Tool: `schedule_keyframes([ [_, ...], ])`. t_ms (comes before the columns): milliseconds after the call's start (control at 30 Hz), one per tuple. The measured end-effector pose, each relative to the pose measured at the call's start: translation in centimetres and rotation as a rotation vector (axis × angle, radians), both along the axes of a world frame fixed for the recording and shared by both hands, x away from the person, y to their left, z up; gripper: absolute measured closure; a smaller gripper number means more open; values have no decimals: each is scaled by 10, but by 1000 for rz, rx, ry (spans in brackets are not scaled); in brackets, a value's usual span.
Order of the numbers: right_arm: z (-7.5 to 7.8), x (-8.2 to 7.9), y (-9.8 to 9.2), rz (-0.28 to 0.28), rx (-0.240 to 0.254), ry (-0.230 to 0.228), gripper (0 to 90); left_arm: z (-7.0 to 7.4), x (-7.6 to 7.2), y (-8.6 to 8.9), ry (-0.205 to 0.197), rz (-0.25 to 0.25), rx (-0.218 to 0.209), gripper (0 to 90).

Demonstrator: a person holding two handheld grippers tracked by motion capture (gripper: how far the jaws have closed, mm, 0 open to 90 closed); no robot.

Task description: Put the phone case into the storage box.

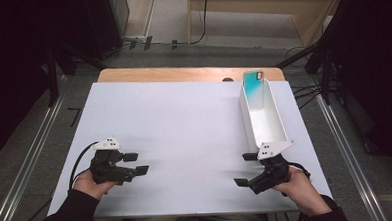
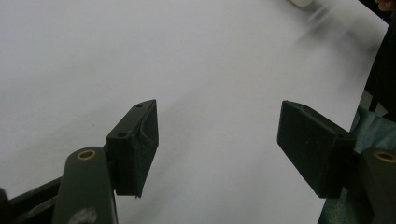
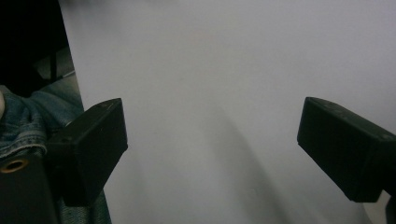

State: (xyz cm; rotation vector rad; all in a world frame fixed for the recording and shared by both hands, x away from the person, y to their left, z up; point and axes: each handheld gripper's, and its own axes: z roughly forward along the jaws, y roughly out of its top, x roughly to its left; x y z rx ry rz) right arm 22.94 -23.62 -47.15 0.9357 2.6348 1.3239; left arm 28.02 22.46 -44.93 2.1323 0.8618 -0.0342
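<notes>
My left gripper [image 1: 137, 163] rests low over the white table sheet [image 1: 185, 131] near the front left, jaws apart with nothing between them. In the left gripper view its two black jaws stand wide over bare white sheet, the left gripper [image 2: 218, 140] open. My right gripper [image 1: 244, 169] sits at the front right, pointing left, jaws spread and holding nothing. The right gripper view shows the right gripper [image 3: 212, 144] open over the sheet near its front edge. A long white box [image 1: 262, 115] stands at the right, and a teal phone [image 1: 253, 82] leans upright at its far end.
The white sheet covers a wooden table [image 1: 182, 73] whose far edge shows. Cables [image 1: 303, 93] lie on the floor at the right. Blue jeans [image 3: 32, 116] show past the sheet's front edge in the right gripper view.
</notes>
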Motion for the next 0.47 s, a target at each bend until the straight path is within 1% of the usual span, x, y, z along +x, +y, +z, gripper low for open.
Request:
schedule_keyframes([
  [467,0,0,0,3,-4,-12,73,0,0,0,-3,6,0,292],
])
